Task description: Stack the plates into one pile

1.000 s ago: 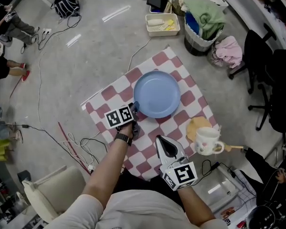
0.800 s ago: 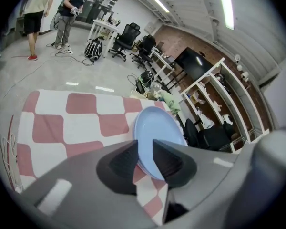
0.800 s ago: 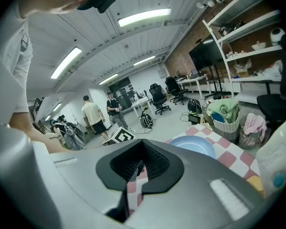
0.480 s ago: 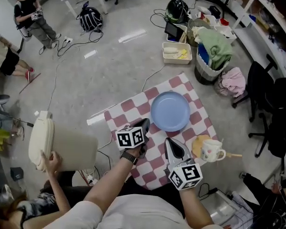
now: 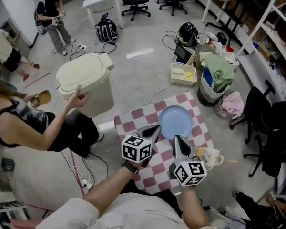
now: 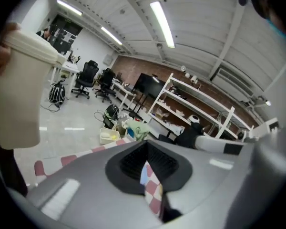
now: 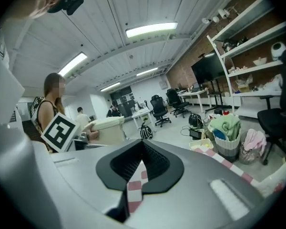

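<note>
A single blue plate (image 5: 176, 121) lies on the red-and-white checked cloth (image 5: 133, 123) spread on the floor. To its right, a white mug (image 5: 210, 157) stands on a tan flat dish (image 5: 199, 151). My left gripper (image 5: 156, 128) hovers just left of the plate, jaws shut and holding nothing. My right gripper (image 5: 176, 138) hangs over the cloth below the plate, also shut and holding nothing. Both gripper views point across the room; only a sliver of checked cloth shows through the thin slit between each pair of jaws.
A person (image 5: 24, 123) at the left carries a cream lidded bin (image 5: 83, 82) close to the cloth's far left corner. A basket with green cloth (image 5: 214, 75), a pale crate (image 5: 183, 74) and a black chair (image 5: 269, 123) stand beyond and to the right. Cables (image 5: 81, 168) trail on the floor.
Both grippers have risen away from the plate; the left one was at its rim a second ago. The head view has pulled back. The person with the cream bin has come in from the left.
</note>
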Motion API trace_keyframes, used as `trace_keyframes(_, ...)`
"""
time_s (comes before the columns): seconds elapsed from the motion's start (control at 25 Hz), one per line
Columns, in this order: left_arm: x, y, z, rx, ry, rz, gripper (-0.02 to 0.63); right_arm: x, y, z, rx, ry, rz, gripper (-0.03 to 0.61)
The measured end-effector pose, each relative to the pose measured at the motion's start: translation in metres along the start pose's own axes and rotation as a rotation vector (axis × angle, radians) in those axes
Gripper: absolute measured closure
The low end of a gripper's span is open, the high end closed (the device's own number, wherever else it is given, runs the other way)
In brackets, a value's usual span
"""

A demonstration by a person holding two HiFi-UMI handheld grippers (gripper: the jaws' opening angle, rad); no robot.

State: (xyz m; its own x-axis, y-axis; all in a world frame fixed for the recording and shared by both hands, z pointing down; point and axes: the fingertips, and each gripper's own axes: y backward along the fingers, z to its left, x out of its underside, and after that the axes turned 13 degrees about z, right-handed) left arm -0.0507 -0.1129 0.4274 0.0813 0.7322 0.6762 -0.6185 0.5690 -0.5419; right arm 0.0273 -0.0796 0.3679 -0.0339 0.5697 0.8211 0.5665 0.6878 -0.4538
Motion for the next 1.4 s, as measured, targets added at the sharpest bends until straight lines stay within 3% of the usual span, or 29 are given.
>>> trace_keyframes(0.2, -0.028, 0.041, -0.029, 0.022, -0.097, -0.081, 0.607, -0.037, 0.014, 0.019, 0.0, 0.046, -0.062, 0.569)
trace_keyframes(0.68, -0.083, 0.105, -0.081, 0.07, -0.244, -0.23, 0.607, -0.103, 0.051, 0.053, -0.012, 0.11, -0.219, 0.569)
trace_keyframes(1.4, -0.086, 0.117, -0.11, 0.094, -0.303, -0.264, 0.607, -0.112, 0.08, 0.064, 0.024, 0.148, -0.272, 0.569)
